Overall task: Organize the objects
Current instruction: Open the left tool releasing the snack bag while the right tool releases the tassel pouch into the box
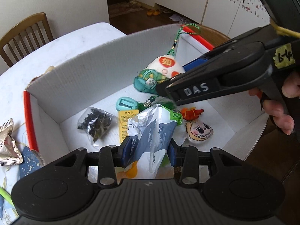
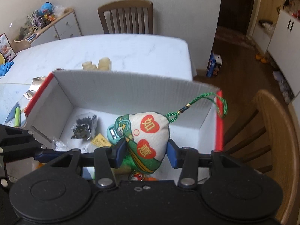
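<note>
White box (image 2: 131, 86) tops marble table (image 2: 131, 50), chairs around.

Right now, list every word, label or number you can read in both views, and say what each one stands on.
"DAS": raised letters on the black right gripper.
"如": red heart on the stuffed white and green fabric charm.
"意": lower red heart on the same charm.
Handwritten yellow tape tag on that gripper: unclear.
Blue and white plastic packet in the left gripper: print too distorted.
Yellow card: too small.
</note>
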The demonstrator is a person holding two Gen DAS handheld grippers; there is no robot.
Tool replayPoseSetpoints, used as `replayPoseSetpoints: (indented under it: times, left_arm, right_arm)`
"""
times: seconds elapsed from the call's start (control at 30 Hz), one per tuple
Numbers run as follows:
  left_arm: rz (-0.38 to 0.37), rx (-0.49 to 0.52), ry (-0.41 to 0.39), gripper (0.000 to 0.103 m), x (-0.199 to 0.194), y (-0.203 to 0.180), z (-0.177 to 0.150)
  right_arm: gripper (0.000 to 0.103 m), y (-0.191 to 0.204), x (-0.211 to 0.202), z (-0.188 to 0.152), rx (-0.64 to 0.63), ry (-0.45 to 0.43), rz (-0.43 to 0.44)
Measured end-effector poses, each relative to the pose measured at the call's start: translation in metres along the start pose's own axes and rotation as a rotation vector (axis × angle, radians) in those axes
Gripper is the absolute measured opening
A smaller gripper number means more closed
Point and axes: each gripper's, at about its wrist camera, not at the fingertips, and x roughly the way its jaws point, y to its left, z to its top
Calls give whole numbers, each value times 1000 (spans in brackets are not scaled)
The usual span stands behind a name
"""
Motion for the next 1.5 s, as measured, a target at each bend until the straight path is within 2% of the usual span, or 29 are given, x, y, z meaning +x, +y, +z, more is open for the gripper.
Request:
replayPoseSetpoints:
  times: [0.27,0.4,0.47,0.6,0.77,0.83,0.87,1.0,1.1,1.5]
  left_arm:
    - [0,3,17,40,7,-5,4]
    - [-3,-10,17,44,6,-4,4]
    - [-5,-14,18,49,5,-3,4]
    - [-17,-24,15,50,1,-1,3]
    - [-25,-16,-14,52,-9,-1,1]
    - [-25,-16,-30,61,-14,-1,0]
    - [-25,-15,-40,62,-17,-1,-1]
    - [-34,-15,-68,62,-31,1,-4]
    - [-39,-22,-85,62,-41,5,-7]
    - [-63,-58,-175,64,-86,25,-18]
  right_arm:
    - [46,0,12,-6,28,61,15]
    - [47,-5,13,-5,50,65,29]
    - [48,-5,9,-4,53,60,34]
    - [57,-4,1,-3,54,43,47]
    - [60,-6,-11,-3,54,27,47]
    - [61,-6,-16,-4,55,23,51]
    - [61,-6,-19,-5,54,20,52]
    - [62,-5,-32,-6,59,4,62]
    - [72,-5,-44,-7,62,-14,69]
    - [79,5,-83,-13,85,-73,93]
